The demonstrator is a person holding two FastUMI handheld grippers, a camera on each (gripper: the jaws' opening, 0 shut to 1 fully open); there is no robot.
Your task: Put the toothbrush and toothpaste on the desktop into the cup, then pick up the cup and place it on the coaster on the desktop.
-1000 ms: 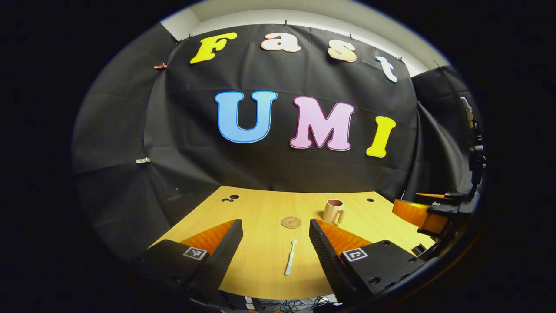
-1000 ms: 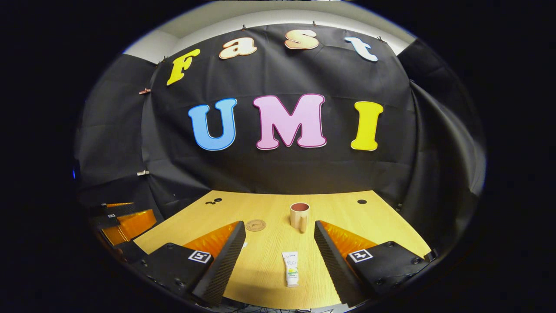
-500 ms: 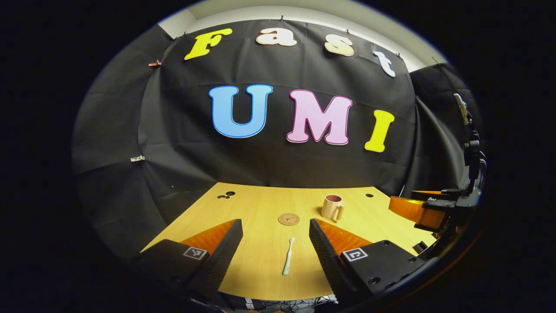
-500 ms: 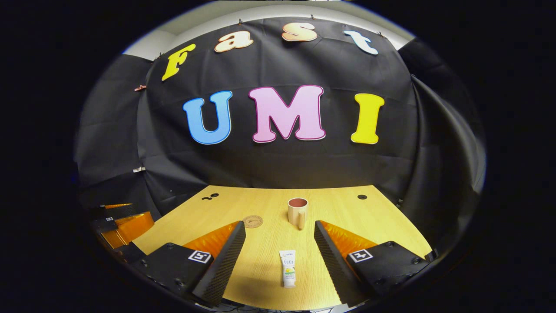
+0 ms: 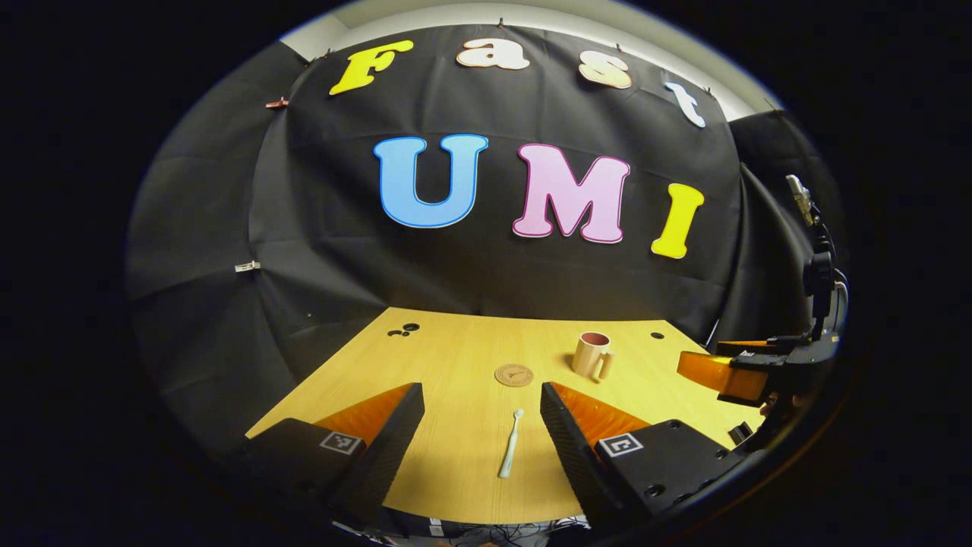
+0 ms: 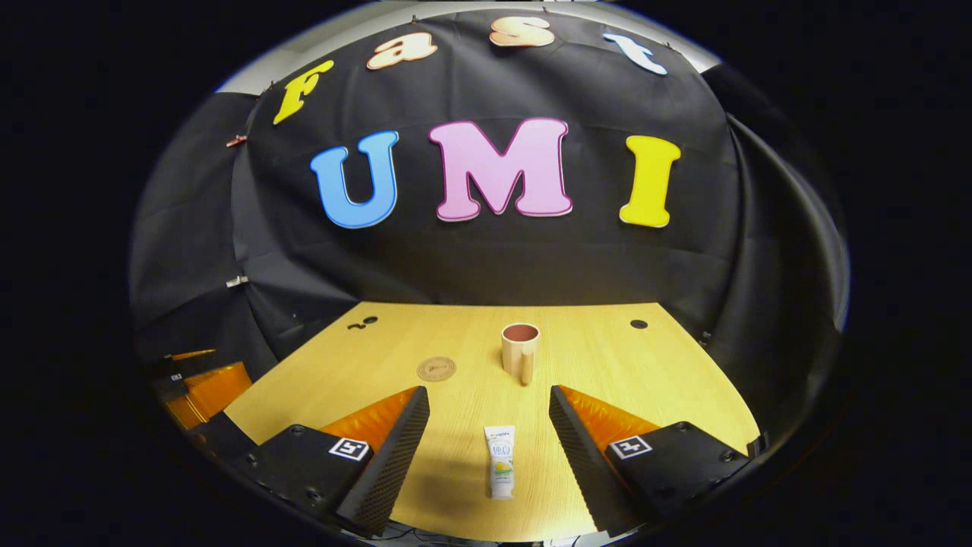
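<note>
The left gripper hangs over the wooden tabletop with jaws wide apart; the toothbrush lies flat between them, untouched. The right gripper likewise has its jaws spread around the toothpaste tube without contact. Beyond the toothpaste tube stands the upright mug, with the round coaster near it, to its left.

toothpaste lies before the cup, coaster to its left.
</note>
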